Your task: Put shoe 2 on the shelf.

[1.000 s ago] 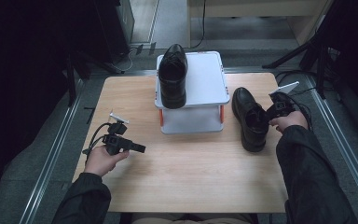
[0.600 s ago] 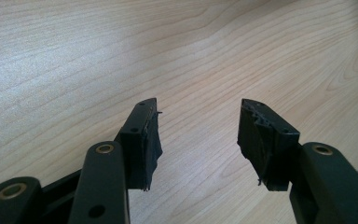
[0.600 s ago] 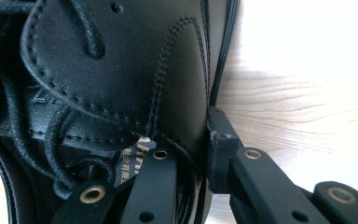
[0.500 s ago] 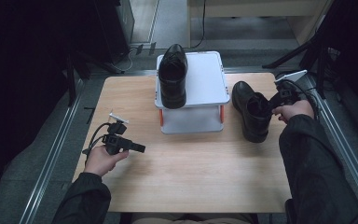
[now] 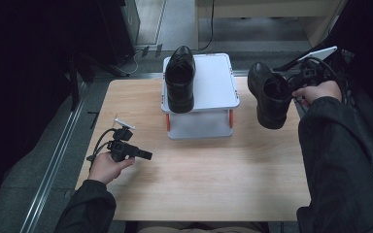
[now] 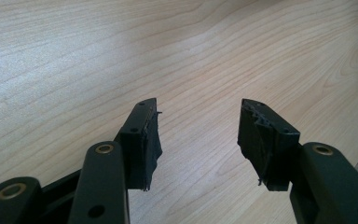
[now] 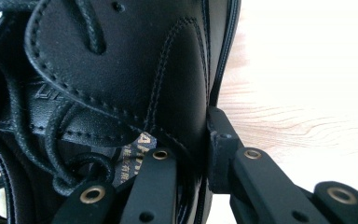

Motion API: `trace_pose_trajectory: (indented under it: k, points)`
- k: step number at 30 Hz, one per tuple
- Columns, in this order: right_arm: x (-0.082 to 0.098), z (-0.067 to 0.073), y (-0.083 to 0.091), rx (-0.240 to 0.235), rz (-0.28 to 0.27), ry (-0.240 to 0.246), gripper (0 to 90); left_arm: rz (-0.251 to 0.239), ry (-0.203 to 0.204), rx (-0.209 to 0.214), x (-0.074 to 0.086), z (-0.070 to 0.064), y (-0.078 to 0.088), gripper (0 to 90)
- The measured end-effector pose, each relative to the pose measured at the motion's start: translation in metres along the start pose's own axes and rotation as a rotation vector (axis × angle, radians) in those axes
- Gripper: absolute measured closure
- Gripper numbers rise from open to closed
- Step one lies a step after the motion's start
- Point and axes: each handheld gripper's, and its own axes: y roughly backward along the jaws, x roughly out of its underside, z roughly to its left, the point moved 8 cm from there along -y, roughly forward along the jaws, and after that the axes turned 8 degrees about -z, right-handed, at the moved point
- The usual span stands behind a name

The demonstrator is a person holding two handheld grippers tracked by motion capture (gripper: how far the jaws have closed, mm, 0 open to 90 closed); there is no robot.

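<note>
Right claw [image 5: 291,86] clamping side wall of black leather lace-up shoe [image 5: 268,94], carrying it beside white two-tier rack [image 5: 218,82]; next, placing alongside mate [image 5: 179,80]. Left claw [image 5: 145,155] resting open, empty.

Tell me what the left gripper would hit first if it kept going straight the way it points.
Probably the bare wooden table. The left gripper, jaws open and empty, points low across the wood, with nothing else ahead in its own view; depth is hard to judge.

The left gripper [image 6: 198,140] holds its two black jaws apart (worn dark padding lines their inner faces), nothing between them, low over the pale wooden table [image 6: 121,51] with its curving grain.
</note>
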Motion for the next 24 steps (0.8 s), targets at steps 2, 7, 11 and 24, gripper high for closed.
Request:
trace_pose_trajectory:
  k: [2,7,11,24]
  points:
    - [-0.006,0.007,0.009,0.002,-0.01,0.004,84.1,0.004,-0.005,0.002,0.0,0.0,0.0,47.5]
    - [-0.018,0.028,0.026,-0.009,-0.033,0.02,84.1,0.003,-0.002,0.005,0.0,0.0,0.0,47.4]
    - [-0.026,0.045,0.034,-0.01,-0.054,0.035,84.2,0.002,0.001,0.008,0.001,-0.001,0.0,47.4]
    - [-0.033,0.12,0.011,-0.025,-0.01,0.114,84.2,0.009,-0.004,0.021,0.002,-0.002,0.001,47.3]
